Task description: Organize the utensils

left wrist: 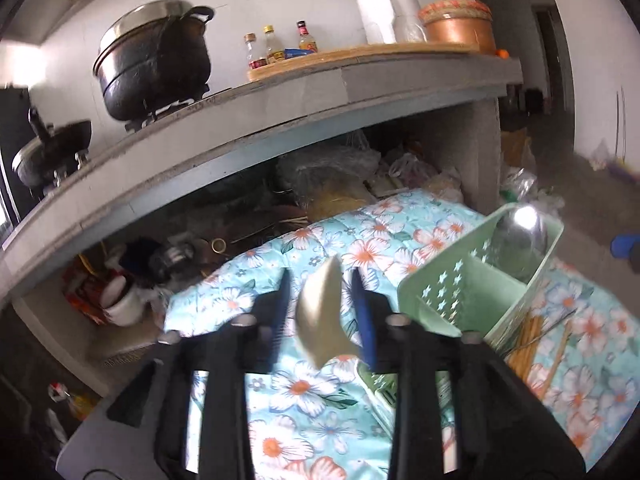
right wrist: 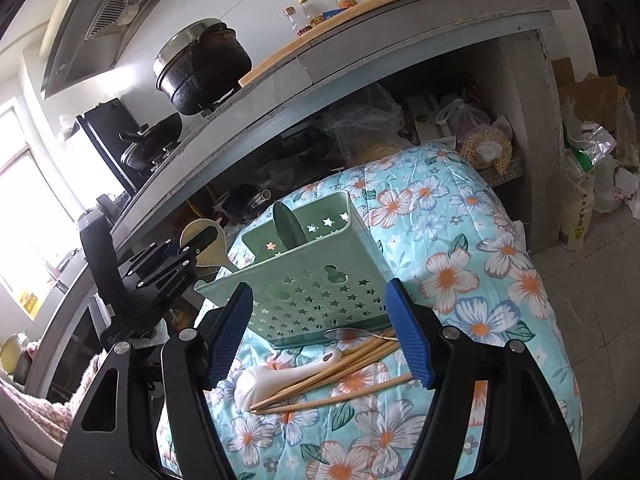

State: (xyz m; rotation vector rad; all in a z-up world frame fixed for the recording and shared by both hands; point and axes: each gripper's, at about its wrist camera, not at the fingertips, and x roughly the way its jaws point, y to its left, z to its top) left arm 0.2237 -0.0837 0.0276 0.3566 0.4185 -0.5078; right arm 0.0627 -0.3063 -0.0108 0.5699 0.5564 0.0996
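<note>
- Left gripper (left wrist: pixel 320 312): jaws closed on wooden rice paddle (left wrist: pixel 322 312), at 9 o'clock of green caddy (right wrist: pixel 308 280).
- Right gripper (right wrist: pixel 320 332): jaws wide apart, empty; chopsticks (right wrist: pixel 340 376) and white spoon (right wrist: pixel 272 380) between them on floral surface (right wrist: pixel 460 264).

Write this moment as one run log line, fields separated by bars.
left gripper: shut on wooden spoon | right gripper: open, empty | green caddy: holds ladle | chopsticks, white spoon: on cloth

A pale green caddy (right wrist: pixel 316 280) with star-shaped cutouts sat on a turquoise quilt (right wrist: pixel 460 248) printed with white-and-orange flowers, beside tan chopsticks (right wrist: pixel 352 364) and a white spoon (right wrist: pixel 272 376); a black pot (right wrist: pixel 204 68) stood above.
</note>
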